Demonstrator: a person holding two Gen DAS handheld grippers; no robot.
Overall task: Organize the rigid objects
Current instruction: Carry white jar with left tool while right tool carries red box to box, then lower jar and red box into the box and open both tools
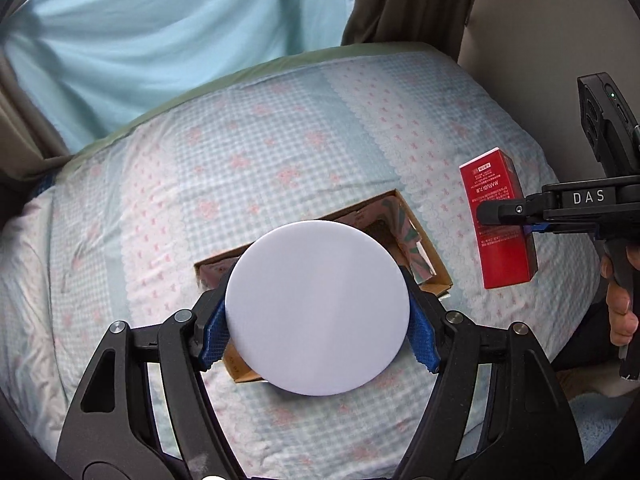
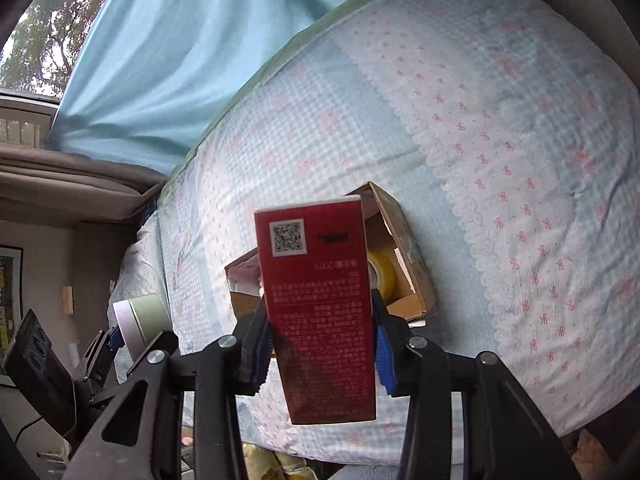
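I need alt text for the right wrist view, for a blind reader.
The right claw grips a red carton above an open cardboard box holding a yellow tape roll, on a bed with a bow-patterned cover.

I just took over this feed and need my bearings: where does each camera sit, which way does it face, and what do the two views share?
Left wrist: rides the left gripper, facing forward and down at the bed; own fingers clamp a white round tin; the right gripper and hand show at right.
Right wrist: rides the right gripper, same heading; own fingers clamp a red carton.
Shared: cardboard box, checked bedspread, carton, tin.
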